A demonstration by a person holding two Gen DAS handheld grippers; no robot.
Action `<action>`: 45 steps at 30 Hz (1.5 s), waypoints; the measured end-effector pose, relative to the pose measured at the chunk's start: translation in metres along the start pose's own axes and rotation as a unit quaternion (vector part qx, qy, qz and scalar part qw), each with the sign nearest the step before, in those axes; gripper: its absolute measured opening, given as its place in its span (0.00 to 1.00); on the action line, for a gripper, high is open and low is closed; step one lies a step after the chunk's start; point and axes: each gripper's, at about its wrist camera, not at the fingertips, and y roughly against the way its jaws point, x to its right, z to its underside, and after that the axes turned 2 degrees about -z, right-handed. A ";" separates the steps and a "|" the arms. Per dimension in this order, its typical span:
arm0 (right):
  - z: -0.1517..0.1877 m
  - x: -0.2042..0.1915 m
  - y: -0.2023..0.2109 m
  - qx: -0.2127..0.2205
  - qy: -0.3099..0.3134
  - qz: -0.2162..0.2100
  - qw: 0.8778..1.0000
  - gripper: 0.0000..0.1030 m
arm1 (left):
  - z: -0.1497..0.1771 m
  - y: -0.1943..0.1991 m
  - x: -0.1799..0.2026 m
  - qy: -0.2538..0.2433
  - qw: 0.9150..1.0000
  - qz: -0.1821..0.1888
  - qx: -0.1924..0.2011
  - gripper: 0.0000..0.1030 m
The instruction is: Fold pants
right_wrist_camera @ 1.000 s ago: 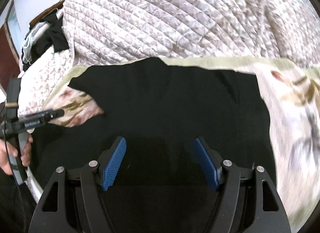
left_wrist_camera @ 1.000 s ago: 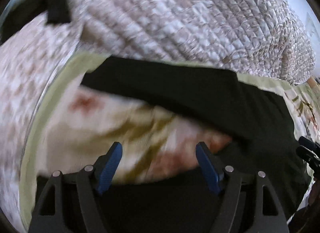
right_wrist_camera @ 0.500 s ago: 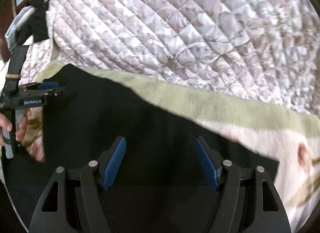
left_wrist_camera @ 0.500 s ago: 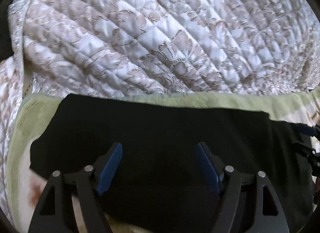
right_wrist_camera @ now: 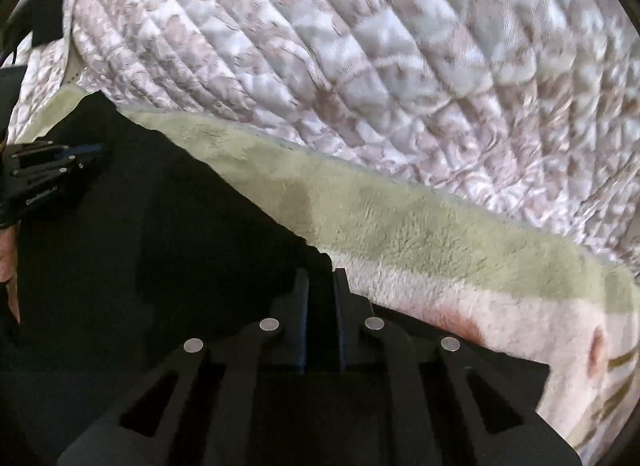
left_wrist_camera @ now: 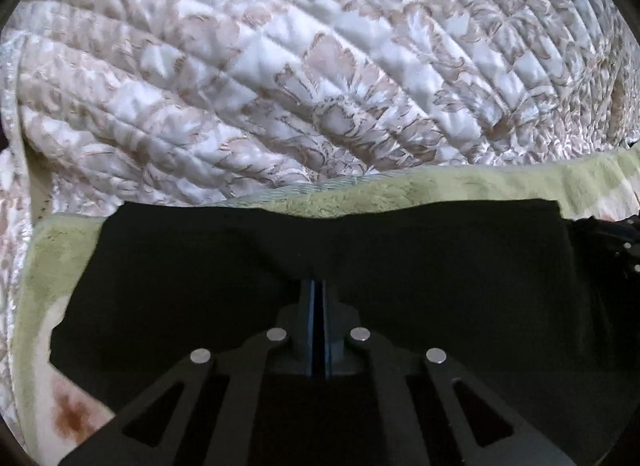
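Observation:
Black pants (left_wrist_camera: 400, 266) lie spread on a plush blanket with a green border (left_wrist_camera: 400, 191). My left gripper (left_wrist_camera: 318, 286) is shut, and a ridge of the black cloth runs up into its blue pads. In the right wrist view the pants (right_wrist_camera: 180, 246) fill the lower left. My right gripper (right_wrist_camera: 320, 278) stands at their far right edge, its jaws closing with black cloth pinched between them. The left gripper (right_wrist_camera: 52, 169) shows at the left edge of that view, low on the pants. The right gripper (left_wrist_camera: 624, 242) peeks in at the right edge of the left wrist view.
A quilted cream and brown bedspread (left_wrist_camera: 320, 65) rises behind the blanket and fills the top of both views (right_wrist_camera: 360, 45). The blanket (right_wrist_camera: 400, 234) shows a pale flowered middle at the lower right. A hand (right_wrist_camera: 8, 258) holds the left gripper.
Both grippers have moved forward over the pants to their far edge. Both stood wide open before and have now closed on the black cloth. The flowered blanket patch is no longer under the left gripper.

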 end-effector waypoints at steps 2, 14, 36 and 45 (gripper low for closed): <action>0.000 -0.004 0.017 0.018 -0.003 0.000 1.000 0.09 | 0.004 0.019 -0.006 0.017 1.000 0.006 0.013 0.04; 0.111 -0.059 0.172 0.135 -0.019 -0.061 0.989 0.09 | 0.098 0.179 -0.056 0.102 0.987 0.084 0.096 0.04; 0.298 -0.074 0.183 0.054 -0.311 -0.159 0.936 0.55 | 0.174 0.196 -0.023 0.074 0.993 0.090 0.032 0.49; 0.309 -0.040 0.178 0.069 -0.410 -0.151 0.897 0.55 | 0.141 0.118 0.024 -0.012 1.000 0.024 -0.015 0.51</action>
